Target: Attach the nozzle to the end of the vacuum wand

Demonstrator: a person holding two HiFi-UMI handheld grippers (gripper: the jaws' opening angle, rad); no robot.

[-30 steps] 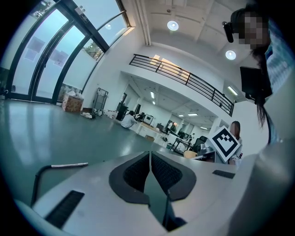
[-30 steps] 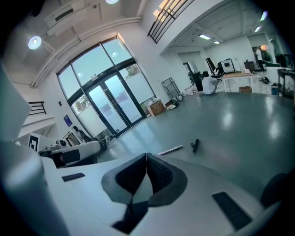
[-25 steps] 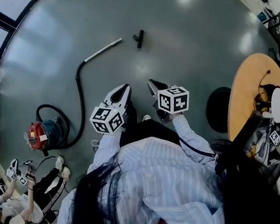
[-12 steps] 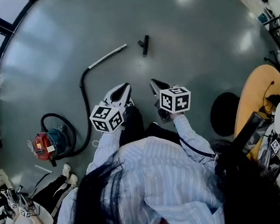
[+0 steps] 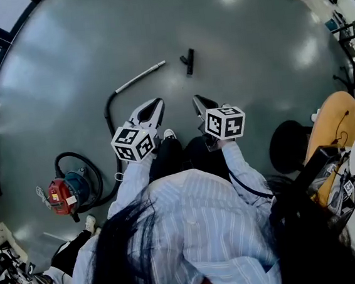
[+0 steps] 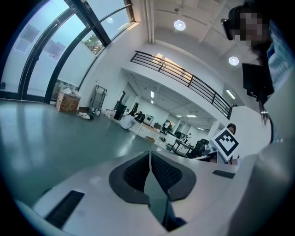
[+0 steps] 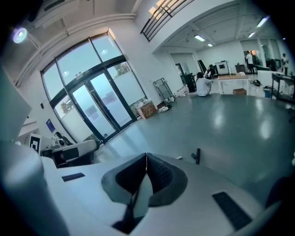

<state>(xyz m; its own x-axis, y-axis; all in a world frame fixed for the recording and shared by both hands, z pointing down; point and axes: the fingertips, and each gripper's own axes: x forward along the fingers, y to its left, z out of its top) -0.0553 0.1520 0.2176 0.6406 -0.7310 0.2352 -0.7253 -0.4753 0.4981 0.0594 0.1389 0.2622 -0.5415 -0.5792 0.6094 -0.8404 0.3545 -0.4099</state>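
Both pairs of fingers are pressed together and hold nothing. The left gripper (image 6: 150, 153) shows its ribbed dark pads meeting at the tips, with only floor (image 5: 250, 48) beyond them. The right gripper (image 7: 146, 154) is closed the same way. Both are held out side by side in front of the person, above the floor and touching nothing.

Ahead of the right gripper the black nozzle (image 5: 188, 61) lies on the floor. The metal wand (image 5: 140, 77) lies to its left, its free end pointing at the nozzle with a gap between them. From the wand's other end a black hose (image 5: 107, 114) curves back past the left gripper to the red and blue vacuum (image 5: 66, 191). A round yellow bench (image 5: 336, 121) stands well apart at the right.
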